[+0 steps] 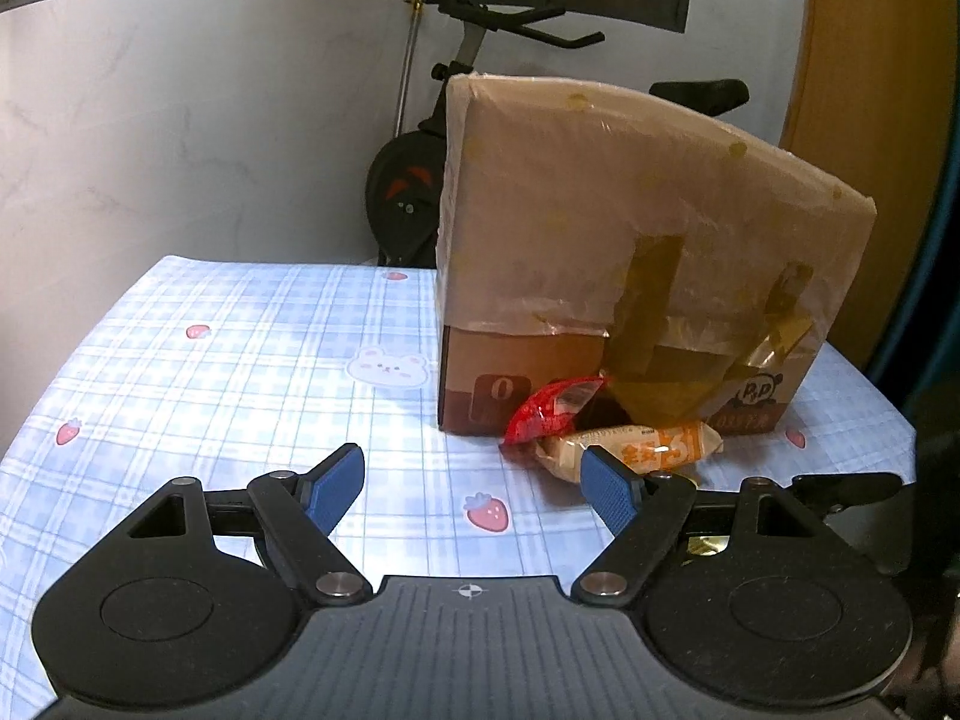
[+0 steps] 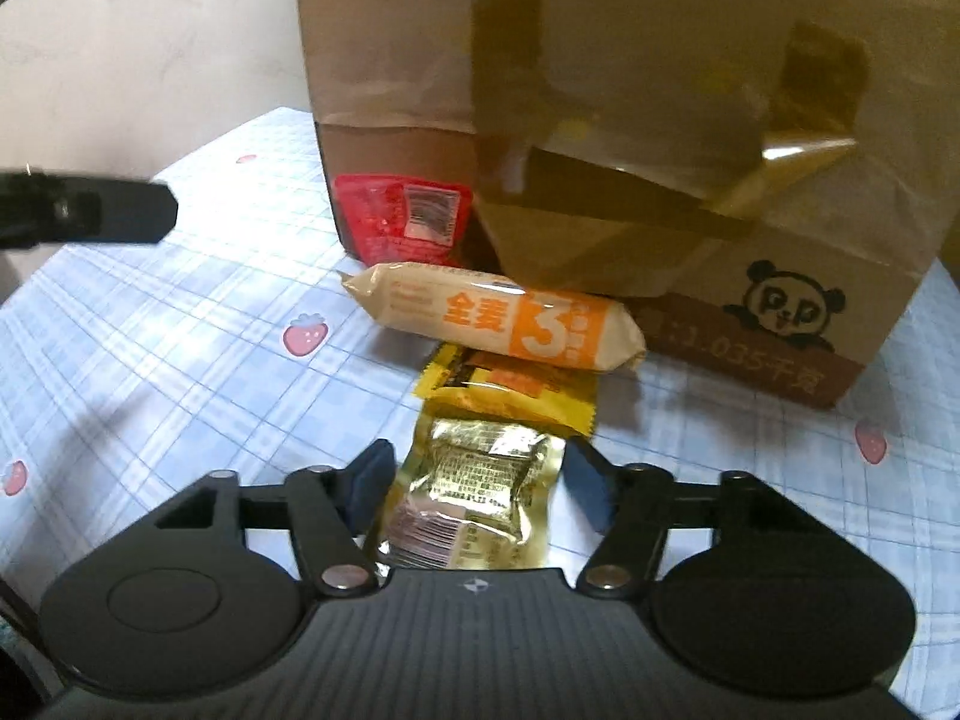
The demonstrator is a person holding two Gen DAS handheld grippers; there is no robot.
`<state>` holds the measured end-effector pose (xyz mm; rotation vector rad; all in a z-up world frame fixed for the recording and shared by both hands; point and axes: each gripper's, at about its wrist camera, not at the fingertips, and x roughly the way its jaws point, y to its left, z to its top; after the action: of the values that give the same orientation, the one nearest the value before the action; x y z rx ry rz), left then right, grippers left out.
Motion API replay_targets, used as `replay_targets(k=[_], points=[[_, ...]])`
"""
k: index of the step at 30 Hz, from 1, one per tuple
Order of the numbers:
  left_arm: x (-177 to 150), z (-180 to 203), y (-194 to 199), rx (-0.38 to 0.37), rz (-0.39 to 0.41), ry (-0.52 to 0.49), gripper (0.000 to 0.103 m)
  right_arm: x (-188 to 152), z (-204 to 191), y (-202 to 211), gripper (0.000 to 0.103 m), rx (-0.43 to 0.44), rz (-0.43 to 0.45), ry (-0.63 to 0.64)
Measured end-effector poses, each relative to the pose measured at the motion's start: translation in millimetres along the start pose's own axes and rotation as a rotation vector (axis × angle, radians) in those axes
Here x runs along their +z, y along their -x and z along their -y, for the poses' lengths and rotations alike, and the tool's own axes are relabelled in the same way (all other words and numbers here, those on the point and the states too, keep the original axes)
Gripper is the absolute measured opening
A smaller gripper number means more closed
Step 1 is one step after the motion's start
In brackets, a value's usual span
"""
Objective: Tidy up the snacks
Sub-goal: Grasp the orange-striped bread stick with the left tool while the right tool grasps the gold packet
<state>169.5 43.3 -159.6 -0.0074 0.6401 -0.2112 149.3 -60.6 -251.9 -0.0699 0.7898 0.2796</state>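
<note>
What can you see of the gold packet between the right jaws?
The gold packet is a small crinkled foil pouch, shiny, with fine print and a barcode facing up. It lies flat on the tablecloth, lengthwise between the right gripper's fingers, its near end hidden under the gripper body. Its far end meets or overlaps the yellow wrapper. The left pad is at its edge; the right pad stands clear of it. It looks sealed.

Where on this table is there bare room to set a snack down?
The checked tablecloth left of the cardboard box is bare, back to the far edge. Crowded: the box's front, where the red packet, cream bar, yellow packet and gold packet cluster.
</note>
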Motion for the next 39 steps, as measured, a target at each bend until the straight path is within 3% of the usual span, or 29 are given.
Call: replay_targets(k=[4,10,18,32,39], points=[[-1.3,6.4,-4.9,-0.017,-0.013,-0.022,0.077,-11.0,15.9,10.1,0.06,0.005,0.01,-0.007],[-0.1,16.3,-19.8,-0.061,-0.048,-0.03,0.067,-24.9,44.0,22.6,0.06,-0.071,0.045,-0.029],[9.7,39.9,-46.0,-0.115,-0.065,-0.059,0.062,-39.7,64.6,30.8,0.061,-0.097,0.108,-0.04],[25.4,63.7,-110.0,-0.179,-0.158,-0.098,0.062,-42.7,63.2,25.1,0.061,-0.078,0.132,-0.055],[22.8,71.0,-125.8,-0.195,-0.151,-0.069,0.074,-42.4,63.8,24.1,0.061,-0.073,0.135,-0.059]])
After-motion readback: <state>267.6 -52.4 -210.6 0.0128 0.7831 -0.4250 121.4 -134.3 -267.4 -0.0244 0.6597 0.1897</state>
